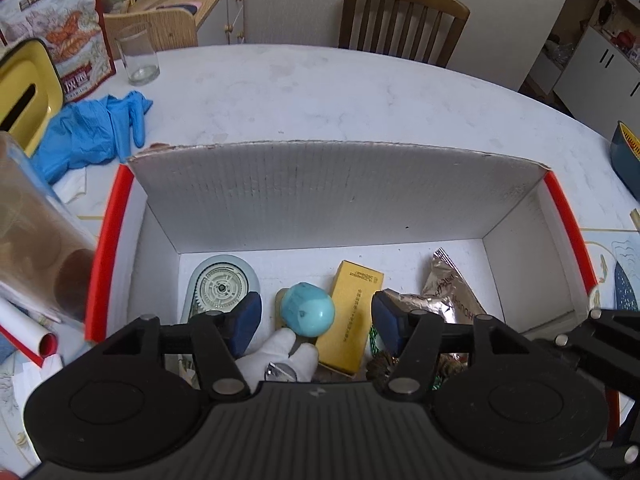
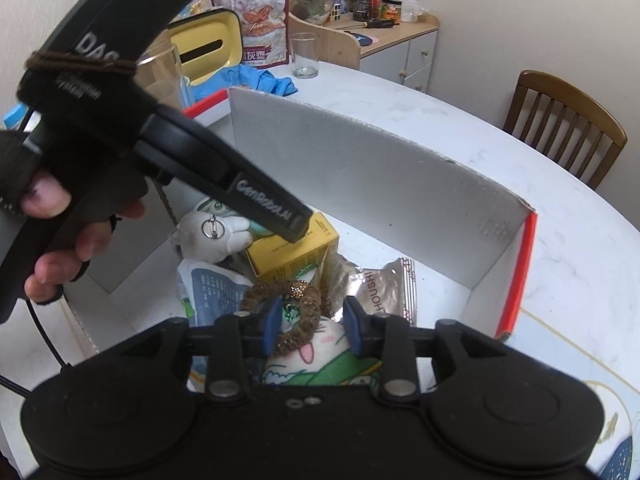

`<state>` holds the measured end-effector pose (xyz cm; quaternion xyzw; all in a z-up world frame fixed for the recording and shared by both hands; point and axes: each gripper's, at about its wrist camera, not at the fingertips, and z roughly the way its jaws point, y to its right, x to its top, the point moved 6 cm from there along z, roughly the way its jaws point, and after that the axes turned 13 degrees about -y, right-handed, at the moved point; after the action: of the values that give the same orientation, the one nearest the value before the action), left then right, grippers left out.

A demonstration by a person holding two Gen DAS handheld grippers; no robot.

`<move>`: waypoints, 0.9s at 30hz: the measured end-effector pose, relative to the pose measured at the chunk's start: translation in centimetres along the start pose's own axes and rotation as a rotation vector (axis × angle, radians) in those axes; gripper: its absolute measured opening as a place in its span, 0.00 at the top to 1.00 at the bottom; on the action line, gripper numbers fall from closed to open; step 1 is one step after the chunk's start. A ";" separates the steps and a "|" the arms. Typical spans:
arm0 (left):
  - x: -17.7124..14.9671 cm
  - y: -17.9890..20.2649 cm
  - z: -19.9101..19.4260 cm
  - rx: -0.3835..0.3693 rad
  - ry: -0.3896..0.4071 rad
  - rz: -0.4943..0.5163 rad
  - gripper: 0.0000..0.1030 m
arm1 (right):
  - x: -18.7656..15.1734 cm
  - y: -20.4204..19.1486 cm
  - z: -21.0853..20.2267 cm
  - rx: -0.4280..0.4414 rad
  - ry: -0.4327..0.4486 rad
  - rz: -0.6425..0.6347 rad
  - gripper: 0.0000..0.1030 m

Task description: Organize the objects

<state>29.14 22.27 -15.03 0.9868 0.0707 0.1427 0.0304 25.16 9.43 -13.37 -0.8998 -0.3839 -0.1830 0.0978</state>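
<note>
A white cardboard box (image 1: pixel 336 196) with red edges stands open on the table and holds several items. My left gripper (image 1: pixel 316 322) hangs open over a turquoise egg-shaped thing (image 1: pixel 308 310); neither blue pad touches it. Around it lie a white plush piece (image 1: pixel 280 348) with a metal ring, a yellow carton (image 1: pixel 352 312), a round white device (image 1: pixel 222 288) and a silver foil packet (image 1: pixel 448 296). My right gripper (image 2: pixel 312 328) is open above a brown glittery ring (image 2: pixel 298 308), which lies on a cartoon-printed packet (image 2: pixel 320 360). A hand (image 2: pixel 52 204) holds the left gripper's body (image 2: pixel 240 188) over the box.
Left of the box are blue gloves (image 1: pixel 96 132), an empty glass (image 1: pixel 138 54), a yellow tissue holder (image 1: pixel 28 96), a printed snack bag (image 1: pixel 56 24) and a clear container (image 1: pixel 36 240). A blue bowl (image 1: pixel 626 156) sits at the right. A wooden chair (image 1: pixel 402 20) stands behind the table.
</note>
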 end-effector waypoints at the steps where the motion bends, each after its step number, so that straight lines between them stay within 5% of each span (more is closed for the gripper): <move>1: -0.2 0.1 -0.3 0.009 0.008 0.002 0.41 | 0.0 0.1 -0.2 0.003 0.003 0.003 0.64; 27: -6.0 2.2 -10.4 0.110 0.258 0.037 0.18 | -3.0 2.3 -7.6 0.090 0.179 0.107 0.22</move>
<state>20.73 19.59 -6.61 0.9615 0.0636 0.2649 -0.0359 22.94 3.48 -7.70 -0.8936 -0.3331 -0.2396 0.1818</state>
